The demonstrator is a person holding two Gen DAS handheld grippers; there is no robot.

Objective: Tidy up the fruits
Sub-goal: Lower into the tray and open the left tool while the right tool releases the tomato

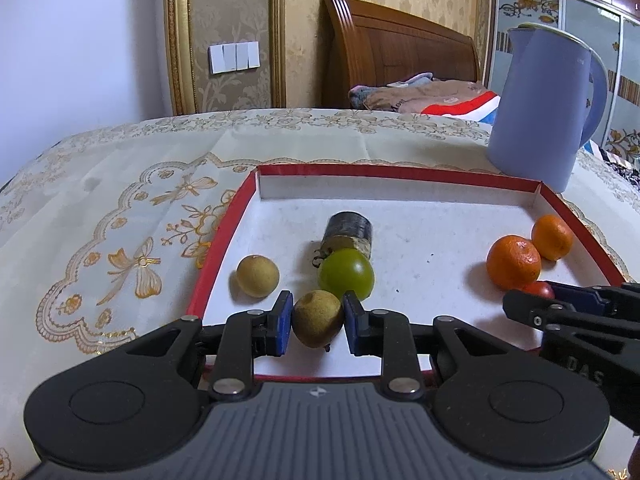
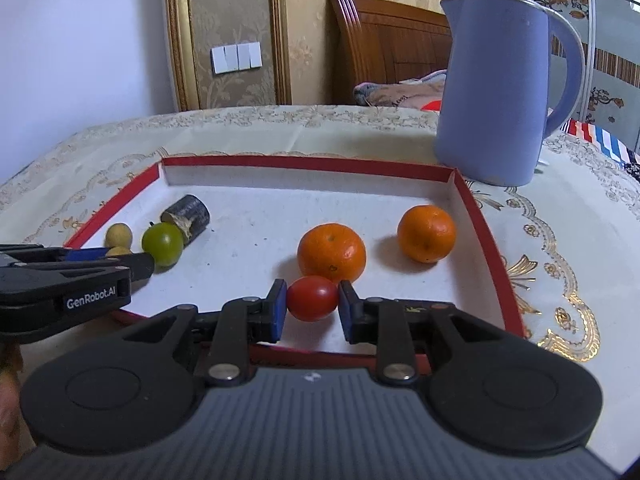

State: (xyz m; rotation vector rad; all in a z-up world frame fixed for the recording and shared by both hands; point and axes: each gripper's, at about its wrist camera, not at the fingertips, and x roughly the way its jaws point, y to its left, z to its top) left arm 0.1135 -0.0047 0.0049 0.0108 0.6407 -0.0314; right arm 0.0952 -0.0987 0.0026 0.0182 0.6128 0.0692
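We see the desk (image 2: 360, 128) carrying a blue jug (image 2: 496, 92) and a red-rimmed tray (image 2: 304, 162). In the tray lie two oranges (image 2: 332, 252), a green fruit (image 2: 163, 243), a dark cylinder (image 2: 192, 214) and a tan fruit (image 1: 257, 276). Our left hand-held gripper (image 1: 317, 320) is clamped on a second tan fruit (image 1: 317, 318); our right hand-held gripper (image 2: 312, 307) is clamped on a red tomato (image 2: 312, 298). Both hover over the tray's near edge. We judge this the placing step: next, lower each beside its group and release.
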